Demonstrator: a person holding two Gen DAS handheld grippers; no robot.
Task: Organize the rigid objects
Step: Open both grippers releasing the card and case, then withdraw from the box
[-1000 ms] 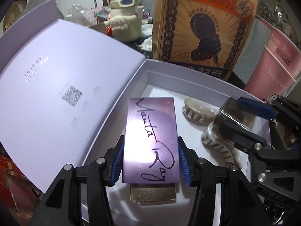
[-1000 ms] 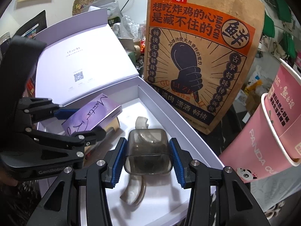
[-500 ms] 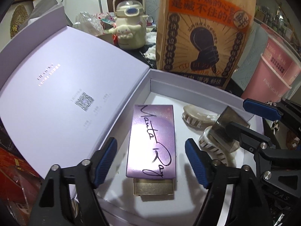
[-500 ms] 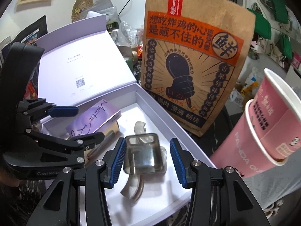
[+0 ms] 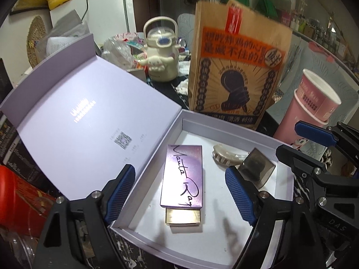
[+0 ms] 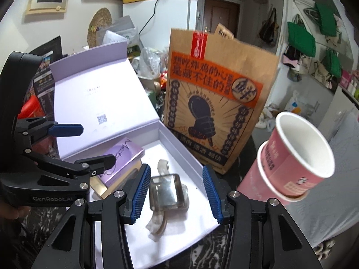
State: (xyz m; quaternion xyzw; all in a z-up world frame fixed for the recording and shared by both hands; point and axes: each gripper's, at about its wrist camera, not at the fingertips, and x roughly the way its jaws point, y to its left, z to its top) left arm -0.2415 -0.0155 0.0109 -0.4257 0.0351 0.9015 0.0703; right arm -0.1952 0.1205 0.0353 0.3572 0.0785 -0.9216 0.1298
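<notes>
Left gripper [image 5: 180, 192] jaws are opening, clear of the purple box [image 5: 182, 176] lying in the tray [image 5: 226, 125]; right gripper [image 6: 176, 192] jaws stand apart, empty, above the smoky case [image 6: 167, 191] beside that box. A careless swing could topple the cups [image 6: 296, 161] near the tray. Only the right view shows the case perched on a hair clip [image 6: 157, 224].

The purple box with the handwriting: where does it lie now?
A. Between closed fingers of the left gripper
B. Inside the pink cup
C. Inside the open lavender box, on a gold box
C: the purple box lies in the lavender box, on the gold box.
</notes>
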